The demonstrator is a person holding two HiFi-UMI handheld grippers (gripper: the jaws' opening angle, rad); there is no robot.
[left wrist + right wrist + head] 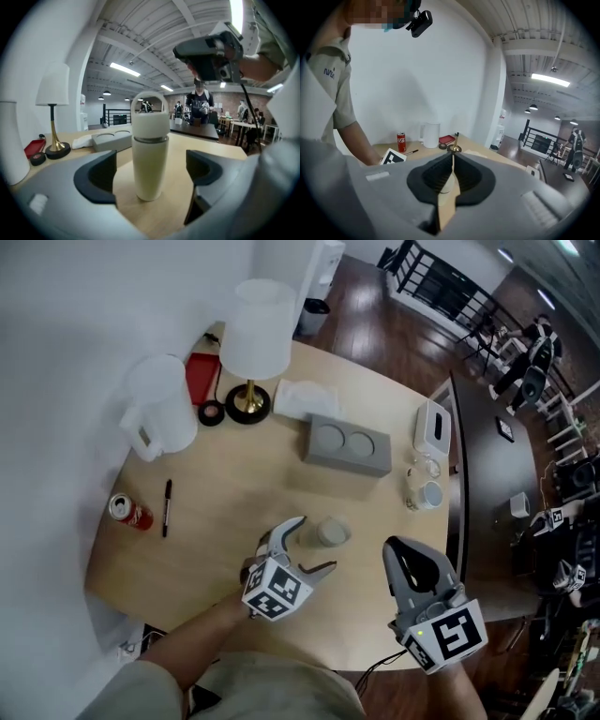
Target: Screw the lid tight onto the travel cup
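Though script on the can blurs, left tool gapes at travel cup, right tool closed.

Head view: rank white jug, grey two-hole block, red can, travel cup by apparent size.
1. white jug
2. grey two-hole block, close behind
3. red can and travel cup: about alike; cup seen end-on, so unranked.

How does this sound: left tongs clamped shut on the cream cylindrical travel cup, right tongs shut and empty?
Wrong on the left tongs: the left gripper view shows them wide open, with the cream cylindrical travel cup standing untouched between them. The right tongs are shut and empty.
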